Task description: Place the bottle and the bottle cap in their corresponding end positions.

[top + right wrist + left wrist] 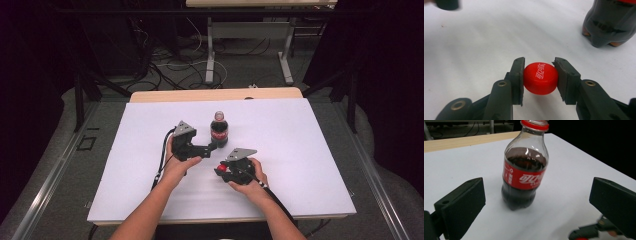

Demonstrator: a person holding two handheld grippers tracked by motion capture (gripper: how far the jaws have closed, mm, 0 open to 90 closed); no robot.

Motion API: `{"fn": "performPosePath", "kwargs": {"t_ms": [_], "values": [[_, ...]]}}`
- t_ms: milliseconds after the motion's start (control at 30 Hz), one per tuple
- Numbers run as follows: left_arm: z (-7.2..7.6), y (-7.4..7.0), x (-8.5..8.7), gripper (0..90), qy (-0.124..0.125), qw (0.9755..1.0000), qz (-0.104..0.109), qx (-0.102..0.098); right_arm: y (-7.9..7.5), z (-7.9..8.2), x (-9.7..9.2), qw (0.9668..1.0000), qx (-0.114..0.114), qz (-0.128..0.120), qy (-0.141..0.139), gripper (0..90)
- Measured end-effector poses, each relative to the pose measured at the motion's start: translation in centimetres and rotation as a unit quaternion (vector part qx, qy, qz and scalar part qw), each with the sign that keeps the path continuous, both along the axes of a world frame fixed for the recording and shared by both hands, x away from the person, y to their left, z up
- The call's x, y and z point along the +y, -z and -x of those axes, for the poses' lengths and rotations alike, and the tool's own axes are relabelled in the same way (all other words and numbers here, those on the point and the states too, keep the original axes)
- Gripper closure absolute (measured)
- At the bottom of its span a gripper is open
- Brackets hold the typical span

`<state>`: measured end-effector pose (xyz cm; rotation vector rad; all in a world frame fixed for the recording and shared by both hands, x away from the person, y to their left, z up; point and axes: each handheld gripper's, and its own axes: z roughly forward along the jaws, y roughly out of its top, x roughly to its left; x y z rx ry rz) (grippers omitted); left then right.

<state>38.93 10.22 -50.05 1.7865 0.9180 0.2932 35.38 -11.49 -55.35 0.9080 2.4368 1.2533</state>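
Left gripper: held in the left hand, left of centre on the white table. Jaws stand wide apart with nothing between the pads. In the left gripper view the two black jaws sit at the left and right edges, and the bottle stands upright on the table beyond them, in line with the gap but clear of both pads.

Bottle: centre of the table, upright, dark drink inside, red label. Neck is open at the top, with only the red ring left below the mouth. In the high view the left gripper's tips lie just beside the bottle's base on its near left side; I cannot tell whether they touch it.

Right gripper: held in the right hand, near and slightly right of the bottle, pointing left. Jaws are closed on the cap. In the right gripper view the red cap sits squarely between the two pads, printed top facing up, both pads pressed against its ribbed side. The cap is off the bottle and near the table surface; the bottle's base shows at the far right of that view, apart from it.
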Motion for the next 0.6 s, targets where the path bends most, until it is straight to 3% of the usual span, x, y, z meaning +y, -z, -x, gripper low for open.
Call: {"fn": "performPosePath", "kwargs": {"t_ms": [100, 167, 267, 467, 600], "values": [[1.3, 0.1, 1.1, 0.6, -0.004, 1.0, 0.003, 0.0, 0.3, -0.2, 0.2, 0.9999, 0.008, 0.009, -0.002, 60.9], [2.0, 0.2, 1.8, 0.6, -0.007, 0.9999, -0.007, -0.009, 0.5, -0.4, 0.3, 0.9998, 0.013, 0.016, -0.003, 60.9], [2.7, 0.4, 2.7, 0.6, -0.011, 0.9999, -0.001, -0.002, 0.7, -0.5, 0.5, 0.9999, 0.007, 0.015, -0.002, 60.8], [2.9, 0.5, 3.2, 0.6, -0.022, 0.9998, 0.001, 0.0, 0.9, -0.6, 0.5, 0.9992, 0.019, 0.034, -0.005, 60.5], [2.8, 0.6, 3.2, 0.6, -0.02, 0.9998, -0.007, -0.001, 1.2, -0.6, 0.5, 0.9993, 0.025, 0.028, -0.002, 56.6]]}}
